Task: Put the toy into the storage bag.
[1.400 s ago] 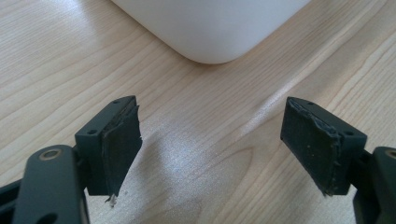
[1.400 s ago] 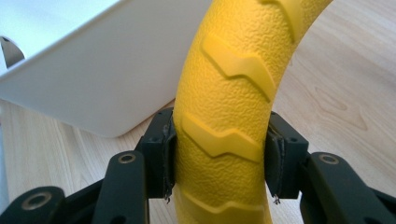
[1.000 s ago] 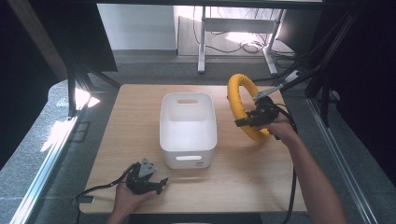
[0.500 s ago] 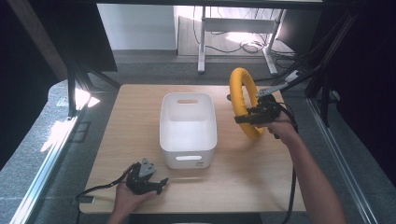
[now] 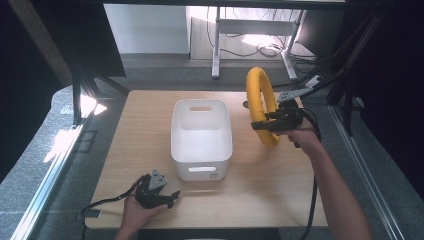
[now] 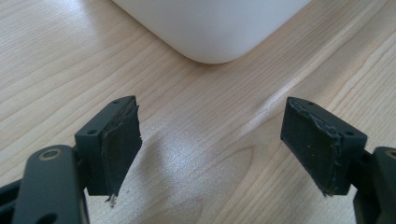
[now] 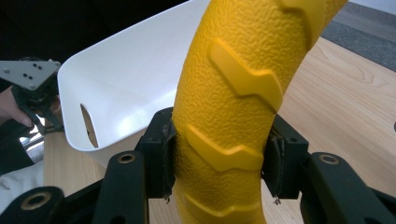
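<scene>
At three o'clock of the white bin [image 5: 201,137], the right gripper [image 5: 272,122] clamps an upright yellow ring [image 5: 261,102], best lowered level; the left gripper [image 5: 165,196] rests wide.

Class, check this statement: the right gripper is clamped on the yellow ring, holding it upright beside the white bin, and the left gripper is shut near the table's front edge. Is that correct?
One error: the left gripper is open, its jaws wide apart over bare table, as the left gripper view shows. The right gripper does clamp the yellow ring upright beside the white bin.

Yellow pebbled ring [image 5: 261,105] with raised chevrons, plain white bin [image 5: 201,137], pale wood-grain table [image 5: 270,190].
</scene>
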The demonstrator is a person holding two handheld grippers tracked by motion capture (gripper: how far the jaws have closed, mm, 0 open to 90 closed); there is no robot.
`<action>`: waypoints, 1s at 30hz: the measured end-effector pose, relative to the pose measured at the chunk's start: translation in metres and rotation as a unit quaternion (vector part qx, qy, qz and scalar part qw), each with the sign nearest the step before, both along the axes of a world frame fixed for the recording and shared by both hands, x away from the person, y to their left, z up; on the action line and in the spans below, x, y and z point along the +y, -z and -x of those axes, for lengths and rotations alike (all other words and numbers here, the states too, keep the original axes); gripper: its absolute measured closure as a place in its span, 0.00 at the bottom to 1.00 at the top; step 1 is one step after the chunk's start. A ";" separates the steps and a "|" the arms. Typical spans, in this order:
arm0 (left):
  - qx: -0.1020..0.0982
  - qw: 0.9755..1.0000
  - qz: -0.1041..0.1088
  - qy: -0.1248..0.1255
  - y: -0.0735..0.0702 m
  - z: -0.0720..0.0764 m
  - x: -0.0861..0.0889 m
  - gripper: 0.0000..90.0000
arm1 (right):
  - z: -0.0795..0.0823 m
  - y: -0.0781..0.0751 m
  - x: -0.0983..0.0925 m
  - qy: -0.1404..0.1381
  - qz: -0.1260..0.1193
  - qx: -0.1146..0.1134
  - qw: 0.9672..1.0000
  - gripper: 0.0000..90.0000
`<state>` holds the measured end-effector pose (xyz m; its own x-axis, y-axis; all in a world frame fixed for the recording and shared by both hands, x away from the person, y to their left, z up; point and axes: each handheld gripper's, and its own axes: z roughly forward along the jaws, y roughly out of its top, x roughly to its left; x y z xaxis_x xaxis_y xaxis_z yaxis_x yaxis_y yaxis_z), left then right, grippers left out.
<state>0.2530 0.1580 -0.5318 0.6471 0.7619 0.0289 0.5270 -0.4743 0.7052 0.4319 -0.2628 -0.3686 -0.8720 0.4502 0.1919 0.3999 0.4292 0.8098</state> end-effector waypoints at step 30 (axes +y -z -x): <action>0.000 1.000 0.001 -0.001 0.000 0.000 0.000 0.22 | 0.017 -0.022 0.014 -0.029 -0.046 -0.030 0.998 0.57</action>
<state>0.2526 0.1578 -0.5318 0.6458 0.7630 0.0271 0.5274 -0.4714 0.7069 0.4148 -0.2488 -0.3462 -0.9071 0.3817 0.1776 0.3270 0.3729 0.8683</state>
